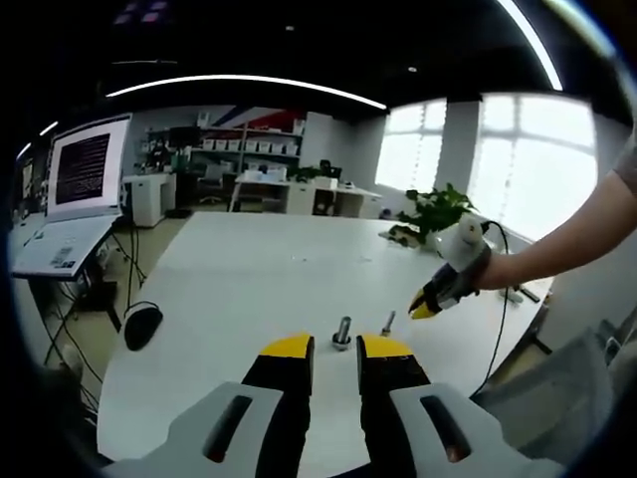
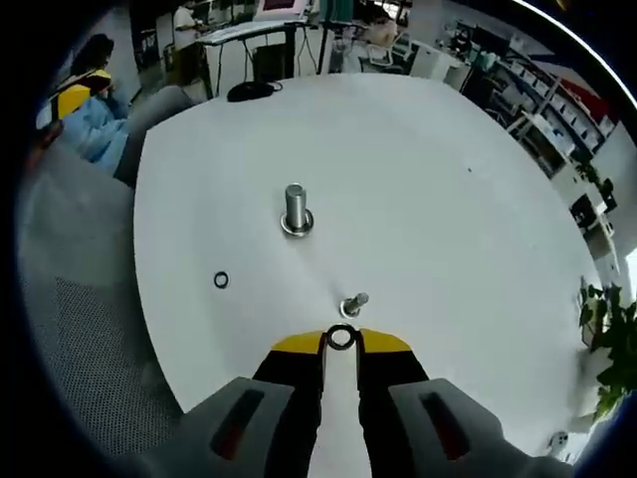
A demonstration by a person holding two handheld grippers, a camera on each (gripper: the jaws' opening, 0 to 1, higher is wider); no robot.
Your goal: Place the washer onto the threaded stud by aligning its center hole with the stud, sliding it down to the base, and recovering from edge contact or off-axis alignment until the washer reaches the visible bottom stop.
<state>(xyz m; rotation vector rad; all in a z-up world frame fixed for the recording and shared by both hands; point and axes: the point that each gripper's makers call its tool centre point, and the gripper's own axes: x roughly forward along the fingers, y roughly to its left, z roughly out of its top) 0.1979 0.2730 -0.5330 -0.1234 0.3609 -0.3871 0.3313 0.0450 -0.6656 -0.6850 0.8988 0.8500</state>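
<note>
Left gripper view, left to right: a laptop (image 1: 62,244) and a lit monitor (image 1: 88,167) are set on a side desk; a black mouse (image 1: 142,324) lies at the near left edge of the white table (image 1: 259,269). The left gripper (image 1: 335,352) is seen low and centred, its yellow-tipped jaws held a narrow gap apart with nothing between them. Just beyond the tips a large bolt (image 1: 342,332) stands upright on the table, and to its right a thinner threaded stud (image 1: 388,323). Further right the right gripper (image 1: 422,306) is held by a hand (image 1: 498,271) above the table, near the stud. A potted plant (image 1: 438,209) is placed behind it.

Right gripper view, left to right: a spare ring (image 2: 221,281) lies flat on the table (image 2: 448,179), well apart from the rest; the large bolt (image 2: 296,210) stands near the centre. The washer (image 2: 341,338) is pinched upright between the closed tips of the right gripper (image 2: 341,342), just short of the threaded stud (image 2: 354,304) and not yet over it
</note>
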